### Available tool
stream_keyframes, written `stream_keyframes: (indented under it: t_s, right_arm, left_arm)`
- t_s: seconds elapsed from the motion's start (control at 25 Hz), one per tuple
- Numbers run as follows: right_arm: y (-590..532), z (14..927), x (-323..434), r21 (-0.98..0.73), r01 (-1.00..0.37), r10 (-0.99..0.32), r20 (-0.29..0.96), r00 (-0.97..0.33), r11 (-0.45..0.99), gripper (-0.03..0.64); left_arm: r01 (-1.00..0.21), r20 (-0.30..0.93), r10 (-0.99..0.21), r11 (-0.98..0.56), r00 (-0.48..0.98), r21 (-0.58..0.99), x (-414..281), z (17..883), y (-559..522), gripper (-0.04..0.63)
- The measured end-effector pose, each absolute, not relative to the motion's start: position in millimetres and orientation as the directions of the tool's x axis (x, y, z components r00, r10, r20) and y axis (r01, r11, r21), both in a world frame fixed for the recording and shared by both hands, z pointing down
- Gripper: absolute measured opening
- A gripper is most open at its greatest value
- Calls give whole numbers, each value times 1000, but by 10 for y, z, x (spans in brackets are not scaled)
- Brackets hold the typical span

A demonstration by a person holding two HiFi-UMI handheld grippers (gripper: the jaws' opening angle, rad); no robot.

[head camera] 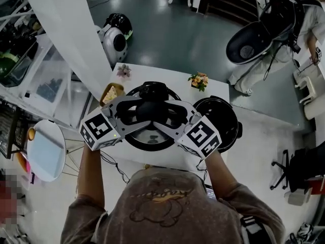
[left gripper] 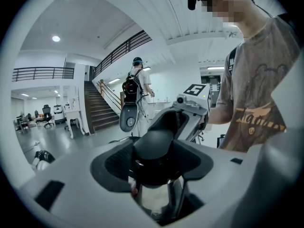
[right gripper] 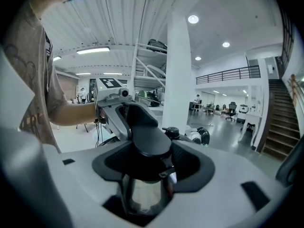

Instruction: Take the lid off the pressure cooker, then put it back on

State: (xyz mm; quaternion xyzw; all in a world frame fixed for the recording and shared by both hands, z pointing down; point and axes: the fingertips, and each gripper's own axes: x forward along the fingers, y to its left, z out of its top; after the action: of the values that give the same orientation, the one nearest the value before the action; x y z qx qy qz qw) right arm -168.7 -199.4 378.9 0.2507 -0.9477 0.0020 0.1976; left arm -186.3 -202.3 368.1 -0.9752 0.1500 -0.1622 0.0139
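Lid (head camera: 147, 136) of the pressure cooker, held by its black handle (head camera: 152, 109) just to the left of the open cooker pot (head camera: 221, 117), which stands on the white surface (head camera: 170, 79). The left gripper (head camera: 138, 113) and the right gripper (head camera: 170, 114) meet the handle from opposite sides. In the left gripper view the jaws are clamped on the handle (left gripper: 154, 148), with the lid's shiny dome showing below it. The right gripper view shows the same clamp on the handle (right gripper: 148, 139). Whether the lid rests on the surface or hangs clear of it cannot be told. A small flower pot (head camera: 199, 80) stands behind the cooker pot, near the surface's far edge.
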Motion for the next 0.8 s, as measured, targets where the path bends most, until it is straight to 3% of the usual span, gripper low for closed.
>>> stream_keyframes:
  t_s: [0.8]
  right_arm:
    - [-1972,4626,-2004,39,-479,-451,411,-792,877,259]
  left_arm:
    - [-296,375,-281,-955,884,-17,-2176,4505,-2001,270]
